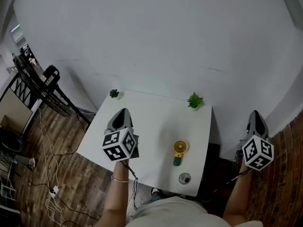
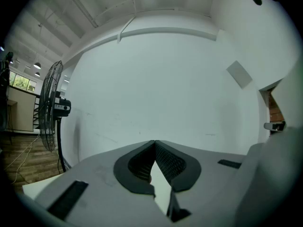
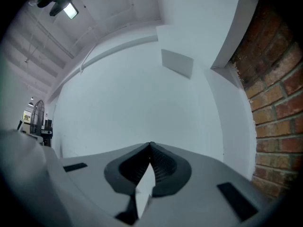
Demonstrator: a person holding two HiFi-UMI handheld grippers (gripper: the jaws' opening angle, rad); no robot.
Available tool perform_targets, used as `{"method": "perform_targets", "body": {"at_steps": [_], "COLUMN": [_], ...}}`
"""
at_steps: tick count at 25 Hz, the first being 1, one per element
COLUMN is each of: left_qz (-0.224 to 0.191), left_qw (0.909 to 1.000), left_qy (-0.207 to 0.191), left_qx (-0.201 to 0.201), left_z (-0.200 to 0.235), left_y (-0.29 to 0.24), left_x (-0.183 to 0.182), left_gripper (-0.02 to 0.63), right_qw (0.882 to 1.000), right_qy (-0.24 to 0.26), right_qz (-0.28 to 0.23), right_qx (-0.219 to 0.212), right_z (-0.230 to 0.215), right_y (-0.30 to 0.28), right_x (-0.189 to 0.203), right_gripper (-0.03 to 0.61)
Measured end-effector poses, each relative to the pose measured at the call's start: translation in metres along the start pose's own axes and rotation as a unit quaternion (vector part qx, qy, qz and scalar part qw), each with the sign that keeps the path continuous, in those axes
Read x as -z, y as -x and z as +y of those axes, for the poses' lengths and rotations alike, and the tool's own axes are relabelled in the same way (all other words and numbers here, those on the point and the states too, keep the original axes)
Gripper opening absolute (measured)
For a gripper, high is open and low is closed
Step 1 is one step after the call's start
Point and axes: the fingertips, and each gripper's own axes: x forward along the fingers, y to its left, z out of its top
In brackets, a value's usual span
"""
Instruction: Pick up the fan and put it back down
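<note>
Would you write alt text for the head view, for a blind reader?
A small yellow fan lies untouched on a white table. The left gripper hangs over the table's left side, the right gripper beyond its right edge. Two small plants stand at the far corners, a round grey object near the front edge.

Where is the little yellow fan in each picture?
Head view: the yellow fan lies on the white table, right of middle.
Left gripper view: not in it.
Right gripper view: not in it.
Shared landmark: the white wall behind the table shows in all three.
</note>
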Motion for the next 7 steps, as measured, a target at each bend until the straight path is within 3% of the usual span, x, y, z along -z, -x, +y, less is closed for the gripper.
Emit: {"method": "perform_targets", "body": {"at_steps": [7], "left_qz": [0.005], "left_qw": [1.0], "left_qy": [0.001], "left_qx": [-0.003], "left_z": [0.0051], "left_y": [0.0057], "left_x": [0.0047], "left_gripper": [0.011], "right_qw": [1.0], "right_qy": [-0.006], "right_qz": [0.007], "right_qx": [-0.003], "right_z": [0.003], "right_y": [0.0041], "right_x": [0.0054], "right_gripper": [0.0]}}
